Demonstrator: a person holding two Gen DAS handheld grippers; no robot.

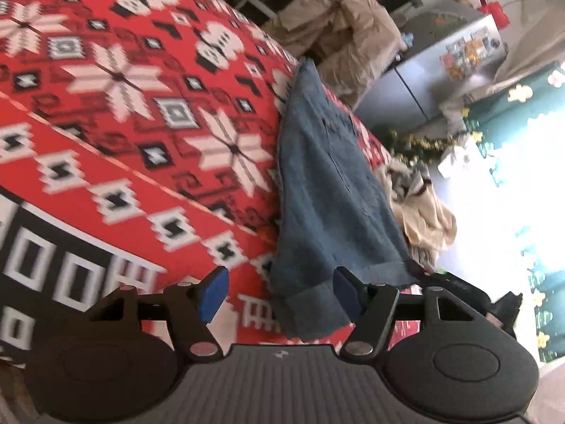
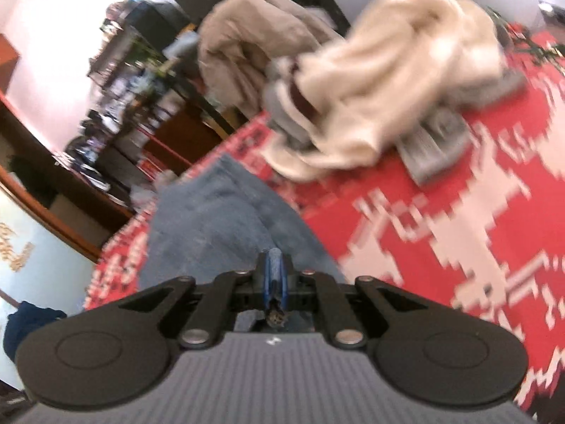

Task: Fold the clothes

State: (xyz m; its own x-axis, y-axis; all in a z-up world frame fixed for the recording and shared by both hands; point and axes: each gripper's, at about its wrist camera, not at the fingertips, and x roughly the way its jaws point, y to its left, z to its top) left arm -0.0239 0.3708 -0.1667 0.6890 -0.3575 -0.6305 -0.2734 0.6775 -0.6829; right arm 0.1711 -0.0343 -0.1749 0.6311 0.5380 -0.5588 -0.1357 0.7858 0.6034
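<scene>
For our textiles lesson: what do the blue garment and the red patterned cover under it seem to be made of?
Blue garment: probably denim, matte; faded blue weave, stitched seam, turned-up hem. Red patterned cover: looks like soft woven or fleece fabric, matte; its blocky white and black motifs suggest a print or knit, but blur leaves that open.

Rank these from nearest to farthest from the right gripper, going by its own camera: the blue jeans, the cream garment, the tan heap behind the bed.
1. Blue jeans: right at the right gripper, its jaws closed on a fold of the denim.
2. Cream garment: farther up the red blanket, upper right.
3. Tan heap: beyond the bed's edge, top centre.
</scene>
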